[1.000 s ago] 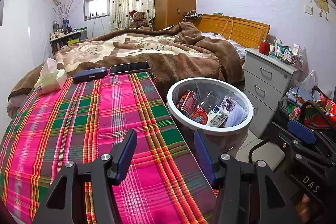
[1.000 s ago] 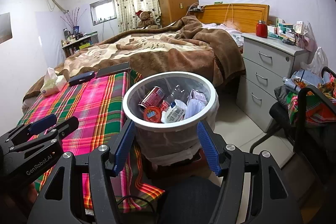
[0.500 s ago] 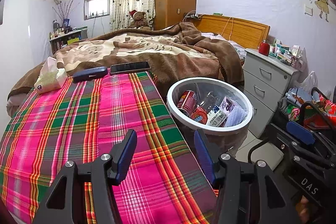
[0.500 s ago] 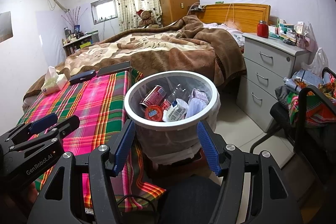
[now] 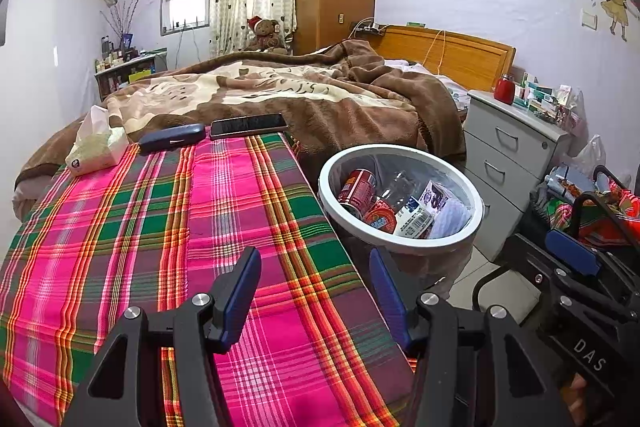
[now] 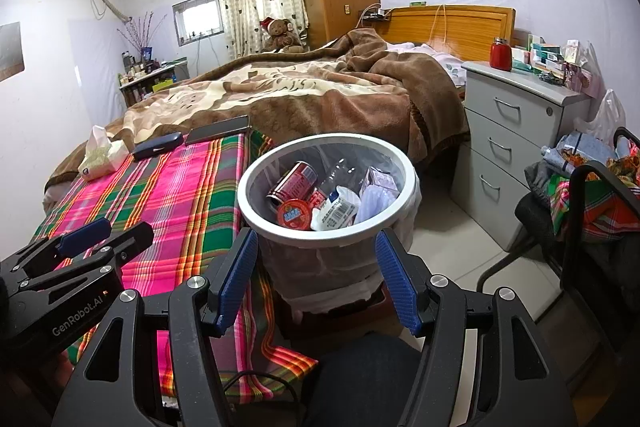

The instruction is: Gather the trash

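Just beyond the empty, spread right tool (image 6: 316, 263) stands the trash-filled bin (image 6: 256, 215).

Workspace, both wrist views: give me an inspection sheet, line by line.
Surface: plaid cloth, no loose trash seen on it.
Job's things: bin beside the cloth holds a red can, a round lid, cartons and a clear bottle.
Clutter: tissue pack, dark case, phone at the far edge.
Grippers: left gripper and right gripper open, empty.
Cables: orange cable over the headboard.
Surroundings: bed, drawers, wardrobe.
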A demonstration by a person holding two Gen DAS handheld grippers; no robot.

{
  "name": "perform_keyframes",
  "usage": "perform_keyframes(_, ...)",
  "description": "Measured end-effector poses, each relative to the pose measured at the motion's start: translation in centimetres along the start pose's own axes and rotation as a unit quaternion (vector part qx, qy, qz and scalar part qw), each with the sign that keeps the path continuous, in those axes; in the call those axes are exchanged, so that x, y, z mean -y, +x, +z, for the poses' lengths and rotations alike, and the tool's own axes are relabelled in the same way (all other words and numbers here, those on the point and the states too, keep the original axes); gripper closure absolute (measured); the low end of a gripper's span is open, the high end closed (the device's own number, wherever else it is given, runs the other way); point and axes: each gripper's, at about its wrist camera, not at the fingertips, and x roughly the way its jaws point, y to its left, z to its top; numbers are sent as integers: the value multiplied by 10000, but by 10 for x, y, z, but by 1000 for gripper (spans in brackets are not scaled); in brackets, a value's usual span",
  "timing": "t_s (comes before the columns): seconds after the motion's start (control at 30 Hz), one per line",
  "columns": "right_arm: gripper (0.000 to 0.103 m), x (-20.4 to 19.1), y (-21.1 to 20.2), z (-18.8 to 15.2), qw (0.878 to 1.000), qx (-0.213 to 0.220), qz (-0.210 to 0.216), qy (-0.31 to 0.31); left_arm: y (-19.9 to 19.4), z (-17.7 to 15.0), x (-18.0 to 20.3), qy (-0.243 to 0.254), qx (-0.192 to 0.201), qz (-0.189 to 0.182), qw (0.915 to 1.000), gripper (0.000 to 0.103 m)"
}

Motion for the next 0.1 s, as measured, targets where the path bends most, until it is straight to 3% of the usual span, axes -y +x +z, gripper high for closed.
perform_keyframes(0.1,40,0,0,0,10000,-6,2,-3,0,-1,-1,-4,-7,8,10000,47)
